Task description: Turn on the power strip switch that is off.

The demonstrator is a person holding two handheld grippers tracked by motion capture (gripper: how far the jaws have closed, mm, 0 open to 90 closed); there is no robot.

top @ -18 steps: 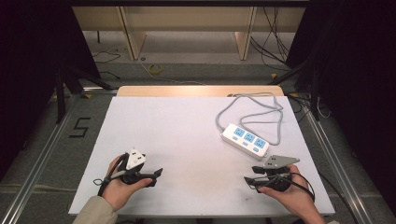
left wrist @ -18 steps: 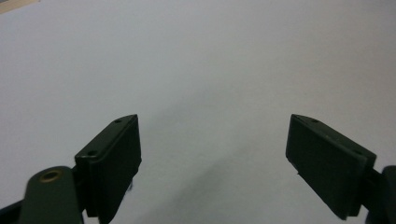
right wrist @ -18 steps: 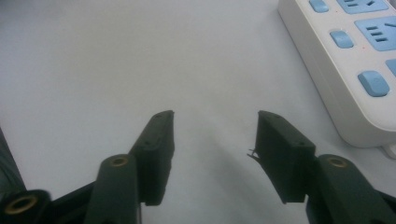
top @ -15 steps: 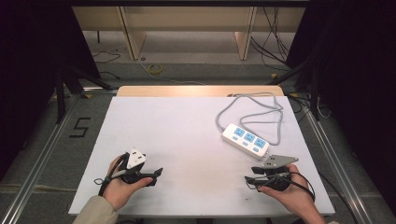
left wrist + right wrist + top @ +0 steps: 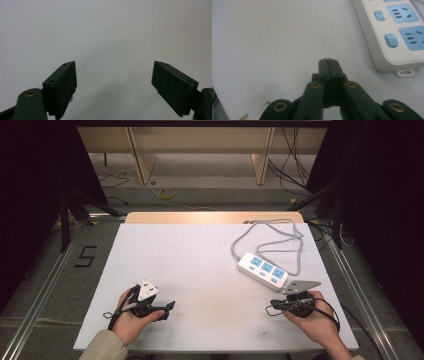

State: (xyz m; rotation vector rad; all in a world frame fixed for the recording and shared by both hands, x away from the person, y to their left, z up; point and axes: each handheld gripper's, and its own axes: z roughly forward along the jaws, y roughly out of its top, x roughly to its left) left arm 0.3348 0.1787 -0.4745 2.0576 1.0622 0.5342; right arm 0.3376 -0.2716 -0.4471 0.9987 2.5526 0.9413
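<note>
A white power strip (image 5: 262, 268) with blue sockets lies on the right half of the white table (image 5: 200, 265), its grey cable (image 5: 272, 237) looped behind it. In the right gripper view the power strip (image 5: 397, 32) sits close ahead to the right of the jaws. My right gripper (image 5: 274, 306) (image 5: 328, 60) rests near the table's front right, shut with nothing between its pads. A hand holds my left gripper (image 5: 167, 309) (image 5: 114, 64) at the front left, where it stands wide open over bare table.
A wooden strip (image 5: 215, 217) runs along the table's far edge. Metal rails (image 5: 350, 285) flank both sides. Beyond the table are shelf legs (image 5: 142, 162) and loose cables (image 5: 165, 194) on the floor. A floor mark "5" (image 5: 86, 256) lies at the left.
</note>
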